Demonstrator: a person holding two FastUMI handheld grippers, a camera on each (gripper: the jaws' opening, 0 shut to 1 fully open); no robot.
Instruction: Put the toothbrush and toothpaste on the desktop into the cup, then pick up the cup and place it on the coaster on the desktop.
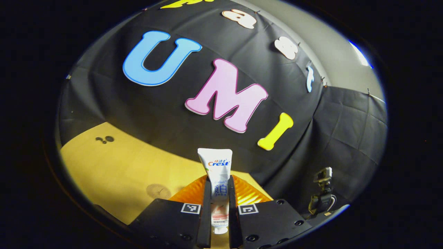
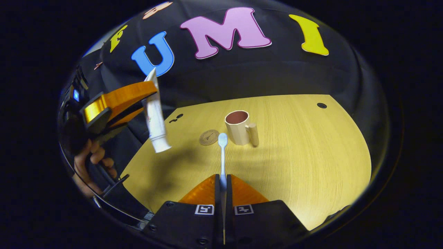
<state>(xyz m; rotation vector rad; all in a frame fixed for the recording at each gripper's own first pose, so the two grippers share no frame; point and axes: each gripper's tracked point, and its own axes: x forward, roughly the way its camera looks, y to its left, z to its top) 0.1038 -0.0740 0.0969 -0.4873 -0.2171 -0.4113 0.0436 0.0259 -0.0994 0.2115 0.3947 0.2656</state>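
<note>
In the left gripper view my left gripper [image 1: 219,188] is shut on a white toothpaste tube [image 1: 217,173], held upright with its cap down, above the table. From the right gripper view that same tube [image 2: 154,114] hangs at the left, clamped in the left gripper [image 2: 147,95], high over the desktop. My right gripper [image 2: 223,181] is shut on a pale blue toothbrush [image 2: 222,152], whose head points toward the cup. The beige cup [image 2: 238,127], dark pink inside with a handle on its right, stands upright mid-table. A round brown coaster [image 2: 209,137] lies flat just left of the cup.
The wooden desktop [image 2: 311,152] has a dark hole [image 2: 322,105] at the far right and small dark marks [image 2: 176,118] at the far left. A hand [image 2: 91,157] grips the left tool. A small camera on a stand [image 1: 323,193] is at the right.
</note>
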